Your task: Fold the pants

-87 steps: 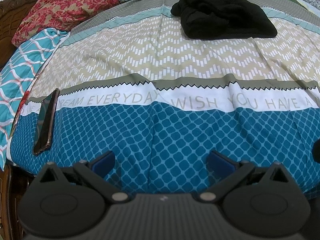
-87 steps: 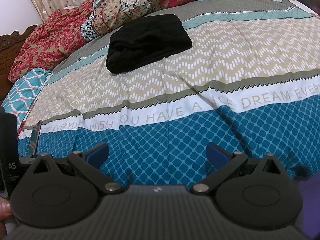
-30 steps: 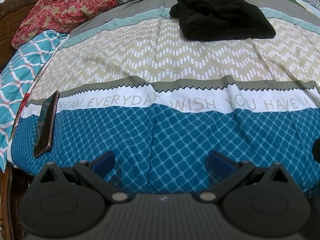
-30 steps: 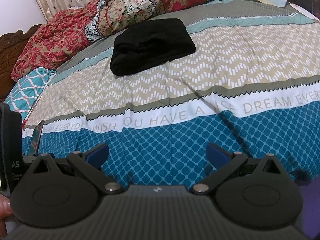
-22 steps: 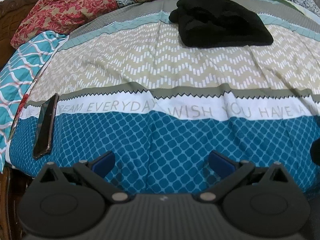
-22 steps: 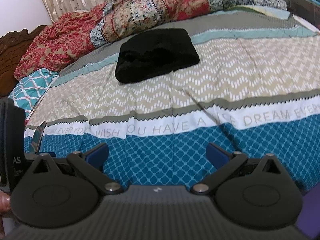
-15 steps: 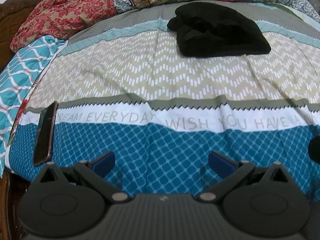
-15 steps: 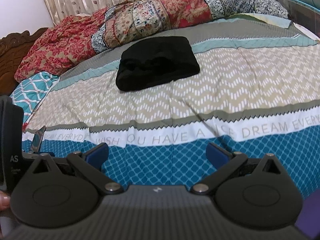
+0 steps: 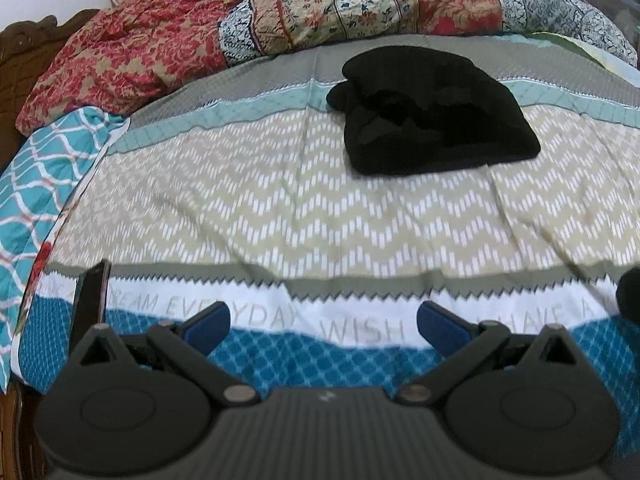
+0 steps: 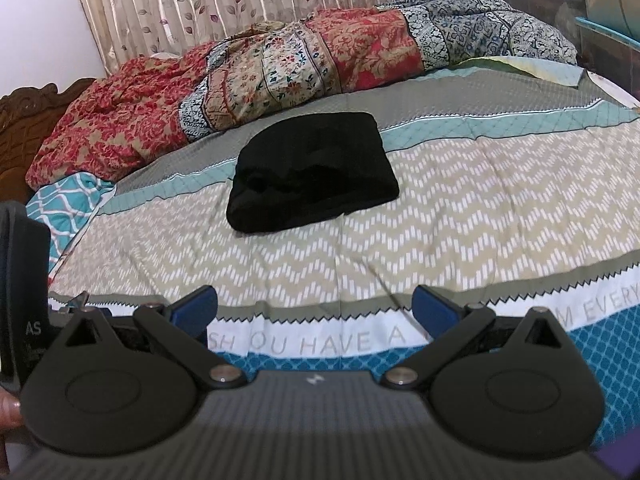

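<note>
My left gripper (image 9: pixel 323 322) has its jaws spread wide and grasps nothing; between the blue pads (image 9: pixel 208 326) I see only the bedsheet (image 9: pixel 280 216), its white band with grey letters and the blue diamond part below. My right gripper (image 10: pixel 314 312) is the same, released and empty, hanging above the white lettered band. Both are near the front edge of the bed, and the pants (image 9: pixel 432 120) lie well apart from them, far up on the sheet. In the left wrist view the black bundle is at about one o'clock from my jaws; in the right wrist view the pants (image 10: pixel 312 176) are at about twelve o'clock, a little to eleven. They look like a thick, compact packet with rounded edges, resting across the beige zigzag part and the pale teal stripe. I judge that the folding is already done, or almost; I cannot tell how neat the inner layers are, because the black cloth shows little detail. What is left, I think, is at most a small tidy of the loose lump on its left side. A dark phone (image 9: pixel 90 300) lies at nine o'clock near the bed edge, and crumpled quilts (image 10: pixel 280 60) are heaped at the far side, behind the pants.
</note>
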The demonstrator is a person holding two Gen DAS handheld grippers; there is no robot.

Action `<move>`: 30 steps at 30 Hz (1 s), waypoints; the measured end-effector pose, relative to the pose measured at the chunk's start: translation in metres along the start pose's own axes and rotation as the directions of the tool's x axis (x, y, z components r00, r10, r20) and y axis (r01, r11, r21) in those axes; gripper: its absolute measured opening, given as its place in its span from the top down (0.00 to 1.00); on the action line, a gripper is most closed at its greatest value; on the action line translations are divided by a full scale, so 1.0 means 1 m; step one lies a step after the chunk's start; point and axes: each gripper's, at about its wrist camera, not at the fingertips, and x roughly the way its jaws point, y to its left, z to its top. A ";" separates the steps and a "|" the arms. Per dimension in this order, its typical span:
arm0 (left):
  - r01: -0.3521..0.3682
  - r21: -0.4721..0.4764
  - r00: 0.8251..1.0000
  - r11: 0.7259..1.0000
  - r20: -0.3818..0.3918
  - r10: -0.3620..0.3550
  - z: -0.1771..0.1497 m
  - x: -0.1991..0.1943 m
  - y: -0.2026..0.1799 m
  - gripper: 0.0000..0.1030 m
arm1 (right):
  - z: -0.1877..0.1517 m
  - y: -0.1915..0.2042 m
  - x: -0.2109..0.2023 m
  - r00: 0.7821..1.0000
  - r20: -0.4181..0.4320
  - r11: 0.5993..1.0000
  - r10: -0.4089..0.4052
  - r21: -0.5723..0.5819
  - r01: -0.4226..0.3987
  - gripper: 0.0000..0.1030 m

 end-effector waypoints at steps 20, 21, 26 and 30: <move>0.004 0.078 1.000 0.997 -0.012 -0.003 0.063 0.064 -0.051 0.00 | 0.030 -0.040 0.066 0.996 -0.006 0.995 -0.084 0.044 0.084 0.00; 0.005 0.081 1.000 0.997 -0.010 -0.004 0.066 0.067 -0.054 0.00 | 0.032 -0.041 0.070 0.996 -0.003 0.995 -0.087 0.046 0.087 0.00; 0.007 0.092 1.000 0.996 -0.012 -0.006 0.081 0.084 -0.069 0.00 | 0.043 -0.050 0.089 0.996 0.000 0.994 -0.089 0.058 0.089 0.00; 0.008 0.083 1.000 0.997 -0.026 -0.006 0.089 0.097 -0.075 0.00 | 0.049 -0.052 0.104 0.996 -0.005 0.995 -0.085 0.051 0.085 0.00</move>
